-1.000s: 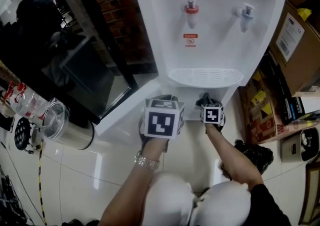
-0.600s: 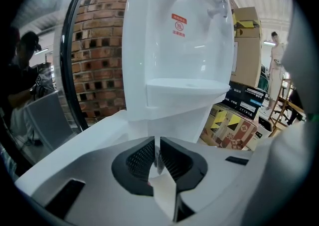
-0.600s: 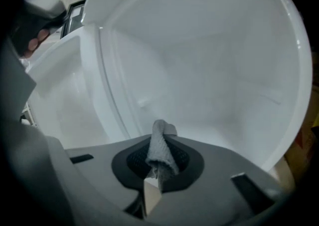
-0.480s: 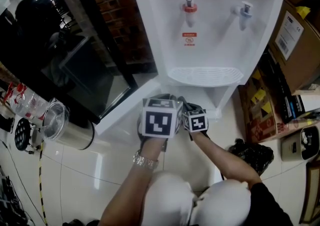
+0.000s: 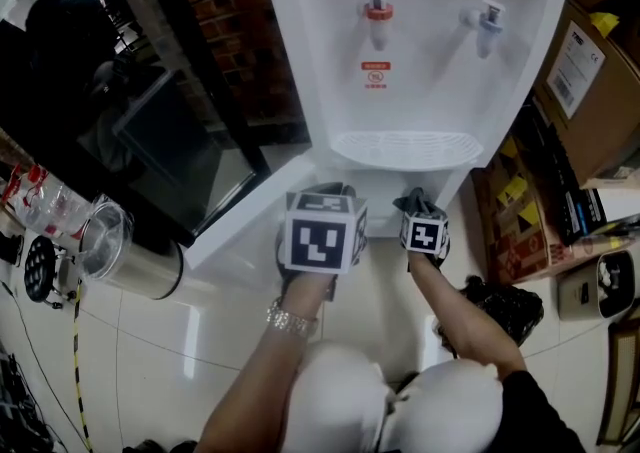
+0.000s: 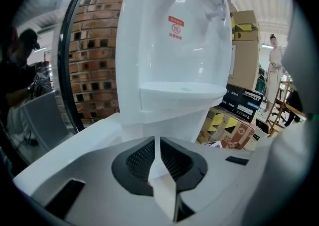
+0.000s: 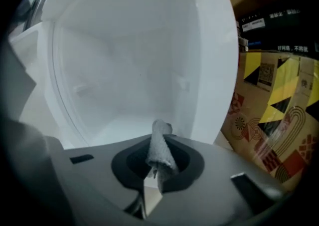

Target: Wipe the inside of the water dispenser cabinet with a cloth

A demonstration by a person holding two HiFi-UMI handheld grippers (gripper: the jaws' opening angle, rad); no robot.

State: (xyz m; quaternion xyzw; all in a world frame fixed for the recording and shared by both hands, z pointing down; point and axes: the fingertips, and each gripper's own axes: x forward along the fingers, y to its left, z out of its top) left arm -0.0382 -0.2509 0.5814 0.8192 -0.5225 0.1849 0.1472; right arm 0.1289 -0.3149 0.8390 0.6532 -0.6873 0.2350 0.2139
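My right claw is clamped on the cloth, a grey strip rolled up and standing between the jaws with its tip poking out past them. That claw points into the open cabinet at the foot of the water dispenser. In the right gripper view the white inner walls and floor of the compartment fill the space ahead. The cloth looks just short of the cabinet floor, though I cannot tell whether it touches.

From the head view, the right claw sits under the drip tray at the right side of the opening. The left claw is just beside it on the left, near the cabinet door, which stands swung open. The left claw has its jaws pressed together with nothing between them, and it faces up at the dispenser front.

The red tap and blue tap sit above the tray. Cardboard boxes stand right of the dispenser, and a brick wall stands to its left.
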